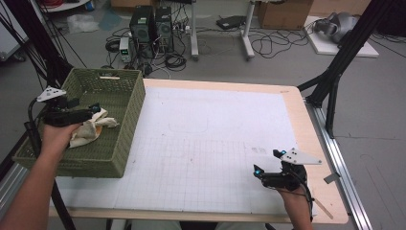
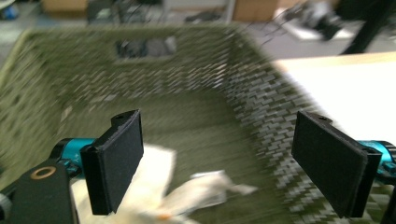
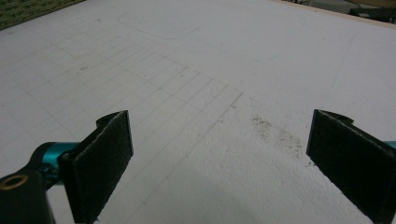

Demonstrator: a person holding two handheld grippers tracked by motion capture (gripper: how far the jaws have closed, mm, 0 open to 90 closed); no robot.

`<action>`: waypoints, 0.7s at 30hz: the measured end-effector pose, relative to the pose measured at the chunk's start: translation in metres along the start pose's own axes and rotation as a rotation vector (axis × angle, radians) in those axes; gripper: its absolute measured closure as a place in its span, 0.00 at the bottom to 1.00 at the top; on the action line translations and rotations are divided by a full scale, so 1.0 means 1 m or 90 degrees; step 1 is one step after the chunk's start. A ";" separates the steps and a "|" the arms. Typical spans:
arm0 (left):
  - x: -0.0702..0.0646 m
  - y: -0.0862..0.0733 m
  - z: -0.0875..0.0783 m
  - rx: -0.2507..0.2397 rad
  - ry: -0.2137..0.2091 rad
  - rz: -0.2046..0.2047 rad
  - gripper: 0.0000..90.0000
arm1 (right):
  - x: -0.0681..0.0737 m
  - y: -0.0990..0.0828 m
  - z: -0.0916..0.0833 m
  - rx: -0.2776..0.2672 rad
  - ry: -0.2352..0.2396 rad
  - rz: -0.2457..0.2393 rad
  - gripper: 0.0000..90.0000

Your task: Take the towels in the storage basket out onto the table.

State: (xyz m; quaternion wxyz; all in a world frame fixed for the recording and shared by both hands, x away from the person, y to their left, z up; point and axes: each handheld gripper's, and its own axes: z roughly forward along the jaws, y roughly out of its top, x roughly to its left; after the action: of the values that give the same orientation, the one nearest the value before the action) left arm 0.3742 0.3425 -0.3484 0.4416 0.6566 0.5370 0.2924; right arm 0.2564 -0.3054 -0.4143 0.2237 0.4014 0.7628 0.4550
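A green woven basket (image 1: 128, 112) stands on the table's left side. A crumpled cream cloth (image 1: 91, 128) lies on its floor, seen again as the cloth (image 2: 187, 191) in the left gripper view. My left gripper (image 1: 95, 111) hangs over the basket just above the cloth, jaws wide open and holding nothing; its black pads (image 2: 116, 163) frame the basket wall (image 2: 196, 60). My right gripper (image 1: 268, 162) is open near the table's front right, low over the white gridded mat (image 3: 196, 93), with nothing between its pads (image 3: 100, 161).
The white gridded mat (image 1: 210, 139) covers most of the wooden table (image 1: 306, 129). Behind the table on the floor are computer towers (image 1: 152, 28), tangled cables and a cardboard box (image 1: 282, 13). Black frame legs (image 1: 340, 62) stand at the right.
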 end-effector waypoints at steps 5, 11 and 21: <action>0.018 -0.013 0.020 0.092 0.074 -0.021 0.19 | 0.000 -0.001 0.001 0.005 -0.001 0.003 0.07; 0.028 -0.022 0.031 0.167 0.134 -0.029 0.21 | -0.001 -0.002 0.001 0.007 -0.004 -0.002 0.07; 0.037 -0.041 0.046 0.313 0.170 -0.082 0.20 | 0.000 -0.002 0.001 0.014 -0.002 -0.003 0.07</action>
State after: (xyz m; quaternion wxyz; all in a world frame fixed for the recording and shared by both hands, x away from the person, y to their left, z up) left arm 0.4042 0.3669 -0.4082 0.2121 0.6641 0.6858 0.2091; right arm 0.2568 -0.3054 -0.4165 0.2212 0.4027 0.7683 0.4456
